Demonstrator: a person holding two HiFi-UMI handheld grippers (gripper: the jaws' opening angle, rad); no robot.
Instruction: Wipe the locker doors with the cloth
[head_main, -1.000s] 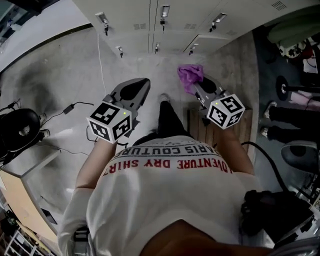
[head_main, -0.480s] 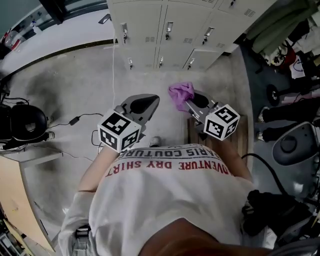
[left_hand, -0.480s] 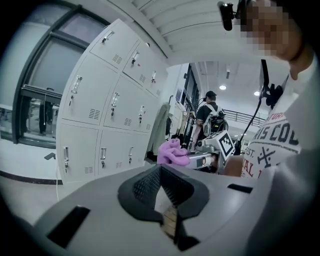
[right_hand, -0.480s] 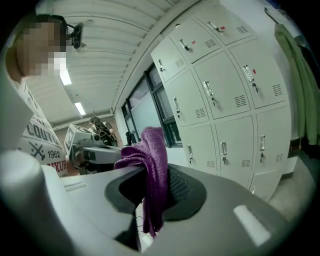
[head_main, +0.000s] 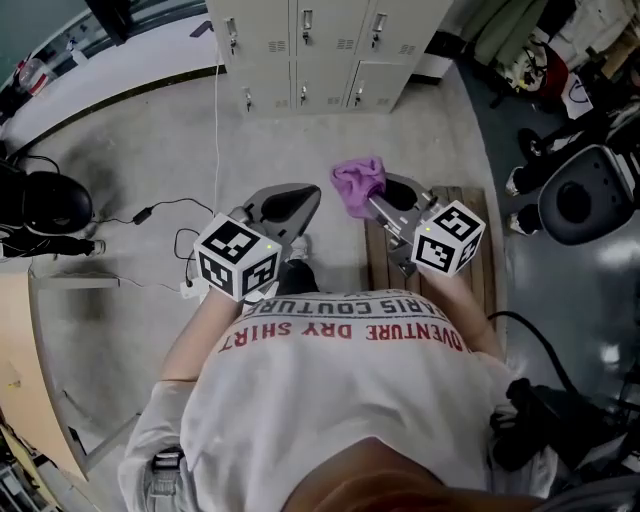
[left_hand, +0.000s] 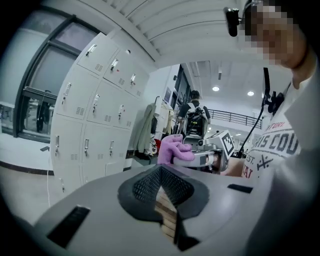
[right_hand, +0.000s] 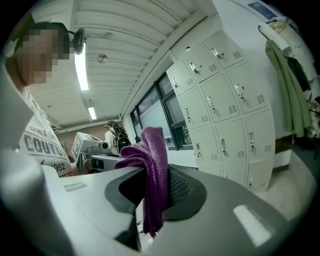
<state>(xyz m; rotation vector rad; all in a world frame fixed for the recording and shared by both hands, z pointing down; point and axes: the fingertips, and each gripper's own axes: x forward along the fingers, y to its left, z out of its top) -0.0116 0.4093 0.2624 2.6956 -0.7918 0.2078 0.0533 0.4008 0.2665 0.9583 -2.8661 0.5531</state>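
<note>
Cloth (head_main: 358, 184), purple and bunched, is hanging from the right gripper (head_main: 372, 203), whose fingers (right_hand: 182, 189) are clamping it (a fold is standing up above them and a tail is drooping below, as the right gripper view shows). The left gripper (head_main: 303, 198) is hovering beside it, near but apart, its fingers (left_hand: 142, 186) pressing together at the tips with nothing between them. A person is holding both out in front of the chest over the grey concrete floor (head_main: 130, 130), the right one above a wooden pallet (head_main: 480, 255). The locker doors (head_main: 300, 40), pale and closed, are standing well apart from the cloth, across the floor. A thin white cable (head_main: 215, 120) is trailing down from them.
</note>
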